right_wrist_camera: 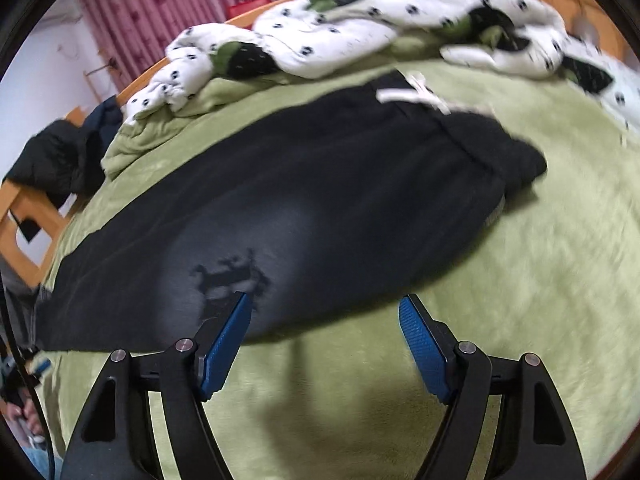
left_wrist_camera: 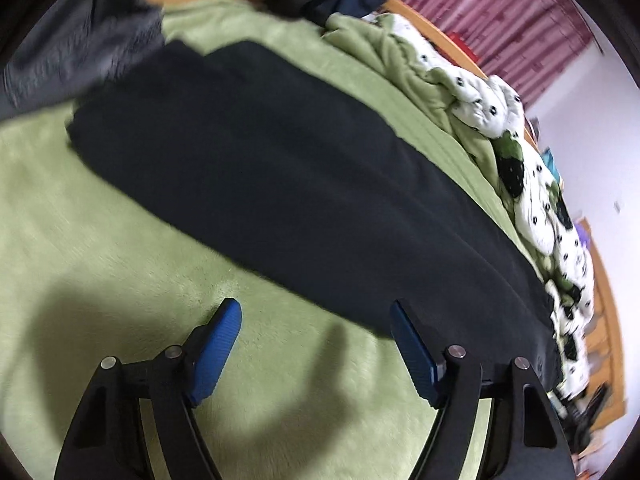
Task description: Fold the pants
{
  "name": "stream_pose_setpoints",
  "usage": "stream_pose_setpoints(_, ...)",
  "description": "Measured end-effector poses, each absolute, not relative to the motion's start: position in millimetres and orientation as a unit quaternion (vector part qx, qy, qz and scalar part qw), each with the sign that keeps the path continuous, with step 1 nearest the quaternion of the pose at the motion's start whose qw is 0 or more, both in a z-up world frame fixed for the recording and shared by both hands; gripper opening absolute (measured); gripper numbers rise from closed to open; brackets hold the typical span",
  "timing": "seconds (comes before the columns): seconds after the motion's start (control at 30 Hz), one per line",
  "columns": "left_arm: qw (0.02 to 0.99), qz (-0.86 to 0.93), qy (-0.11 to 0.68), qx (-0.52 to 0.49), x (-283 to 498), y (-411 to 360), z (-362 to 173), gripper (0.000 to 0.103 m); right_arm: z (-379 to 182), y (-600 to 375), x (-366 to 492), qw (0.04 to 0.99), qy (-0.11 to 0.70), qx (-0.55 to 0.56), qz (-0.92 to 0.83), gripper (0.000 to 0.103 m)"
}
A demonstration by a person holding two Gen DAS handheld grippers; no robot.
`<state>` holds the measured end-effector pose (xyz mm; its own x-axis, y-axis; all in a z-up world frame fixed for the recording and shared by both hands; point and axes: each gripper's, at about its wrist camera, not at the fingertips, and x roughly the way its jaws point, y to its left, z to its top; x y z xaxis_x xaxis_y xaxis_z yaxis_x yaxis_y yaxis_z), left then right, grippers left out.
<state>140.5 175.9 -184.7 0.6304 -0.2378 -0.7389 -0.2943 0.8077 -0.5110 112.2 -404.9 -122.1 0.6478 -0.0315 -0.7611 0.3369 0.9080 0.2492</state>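
Pants (left_wrist_camera: 280, 152): lying flat along the green blanket (left_wrist_camera: 80, 240).
Left gripper (left_wrist_camera: 316, 308): I'm holding it apart, empty, near the edge.
Right gripper (right_wrist_camera: 324, 300): apart, empty; I'm aiming to pinch both layers evenly.

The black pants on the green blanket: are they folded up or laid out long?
Laid out long: the black pants stretch flat across the green blanket, legs together.

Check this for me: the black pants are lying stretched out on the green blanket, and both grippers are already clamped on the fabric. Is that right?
Not quite. The black pants do lie stretched out on the green blanket, but neither gripper is clamped on them. The left gripper and the right gripper both hang open near the pants' close edge, with nothing between their pads. Each wrist view shows this.
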Motion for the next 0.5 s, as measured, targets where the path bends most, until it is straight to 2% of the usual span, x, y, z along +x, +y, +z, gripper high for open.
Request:
stream_pose_setpoints(0.13, 0.849, 0.016, 0.402, -0.342, 150, 177, -194, 0.073, -142, -416, 127, 0.872, 0.415, 0.239, -0.101, 0.077)
stream_pose_setpoints(0.17, 0.849, 0.017, 0.4, -0.344, 154, 175, -194, 0.066, -143, -417, 130, 0.875, 0.405, 0.246, -0.102, 0.076)
stream_pose_setpoints(0.2, 0.847, 0.023, 0.401, -0.347, 159, 176, -194, 0.06, -144, -418, 134, 0.877, 0.399, 0.245, -0.104, 0.066)
stream_pose_setpoints(0.23, 0.843, 0.039, 0.407, -0.349, 163, 177, -195, 0.042, -144, -417, 138, 0.878, 0.399, 0.243, -0.108, 0.054)
stream_pose_setpoints(0.27, 0.84, 0.048, 0.409, -0.353, 165, 180, -195, 0.019, -143, -417, 142, 0.876, 0.401, 0.246, -0.108, 0.03)
stream_pose_setpoints(0.3, 0.839, 0.051, 0.406, -0.358, 166, 183, -193, 0.013, -140, -414, 145, 0.875, 0.4, 0.255, -0.097, 0.02)
stream_pose_setpoints(0.5, 0.889, 0.016, 0.352, -0.292, 169, 178, -134, 0.01, -80, -399, 151, 0.911, 0.34, 0.219, -0.079, 0.017)
